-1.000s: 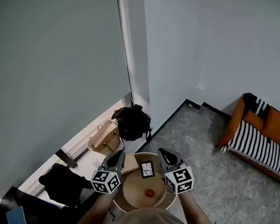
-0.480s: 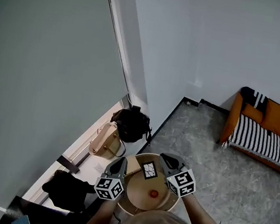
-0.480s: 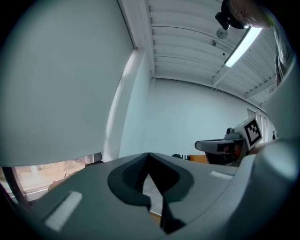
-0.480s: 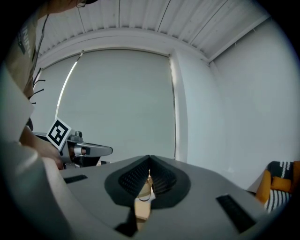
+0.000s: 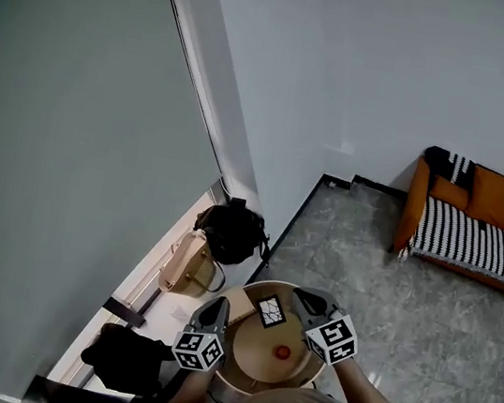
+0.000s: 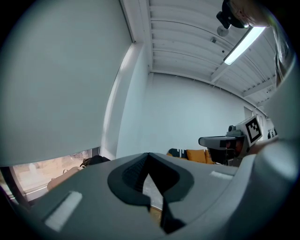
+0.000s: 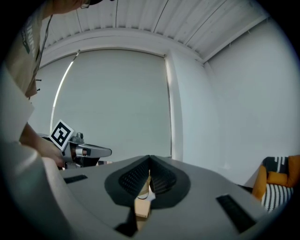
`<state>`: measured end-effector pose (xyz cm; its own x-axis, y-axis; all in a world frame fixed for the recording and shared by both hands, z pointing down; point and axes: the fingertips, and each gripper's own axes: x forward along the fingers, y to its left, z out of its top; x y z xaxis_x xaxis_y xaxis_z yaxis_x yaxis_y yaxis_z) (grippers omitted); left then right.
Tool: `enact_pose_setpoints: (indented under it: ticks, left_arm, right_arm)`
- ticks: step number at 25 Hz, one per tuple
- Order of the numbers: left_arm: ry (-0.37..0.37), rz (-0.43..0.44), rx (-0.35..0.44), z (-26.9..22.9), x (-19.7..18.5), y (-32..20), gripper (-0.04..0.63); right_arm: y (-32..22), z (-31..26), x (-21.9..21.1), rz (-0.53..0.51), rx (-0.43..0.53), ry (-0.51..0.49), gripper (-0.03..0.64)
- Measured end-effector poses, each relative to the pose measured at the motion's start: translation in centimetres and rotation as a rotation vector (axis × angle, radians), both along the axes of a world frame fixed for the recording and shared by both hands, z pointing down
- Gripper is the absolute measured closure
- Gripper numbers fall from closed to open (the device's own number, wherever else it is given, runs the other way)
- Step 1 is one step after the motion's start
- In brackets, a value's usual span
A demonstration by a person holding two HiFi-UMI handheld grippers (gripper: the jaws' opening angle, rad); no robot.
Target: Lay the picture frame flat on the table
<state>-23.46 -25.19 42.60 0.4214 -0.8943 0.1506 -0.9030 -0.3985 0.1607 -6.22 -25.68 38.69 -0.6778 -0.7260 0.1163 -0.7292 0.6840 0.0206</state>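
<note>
The picture frame (image 5: 272,311), dark-edged with a white picture, sits at the far side of a round wooden table (image 5: 250,362). I cannot tell from above whether it stands or leans. My left gripper (image 5: 217,302) hovers at the table's left rim, jaws shut with nothing between them (image 6: 149,154). My right gripper (image 5: 301,295) is just right of the frame and apart from it, its jaws also shut (image 7: 150,158). Each gripper view shows the other gripper across the table: the right gripper (image 6: 220,140) and the left gripper (image 7: 86,151).
A small red object (image 5: 282,352) lies near the table's middle. A black bag (image 5: 233,233), a tan handbag (image 5: 187,262) and a dark bundle (image 5: 123,356) sit on the floor to the left by the window. An orange sofa (image 5: 476,227) stands at the far right.
The head view has swung, so the table and both grippers sit lower and further right in the picture. Both grippers keep their places beside the frame, jaws still shut.
</note>
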Motion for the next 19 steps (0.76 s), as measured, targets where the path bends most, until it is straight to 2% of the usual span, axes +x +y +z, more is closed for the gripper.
enact_pose_setpoints:
  ticks: [6, 14, 19]
  left_arm:
    - [0.007, 0.006, -0.027, 1.5, -0.3, 0.5, 0.589]
    - [0.033, 0.012, -0.048, 3.0, -0.2, 1.0, 0.589]
    - [0.038, 0.013, -0.024, 2.5, -0.4, 0.1, 0.589]
  right_arm:
    - [1.8, 2.4, 0.5, 0.002, -0.05, 0.025, 0.611]
    - [2.4, 3.6, 0.3, -0.006, -0.048, 0.044, 0.611]
    - [1.5, 3.4, 0.4, -0.01, -0.046, 0.066, 0.611]
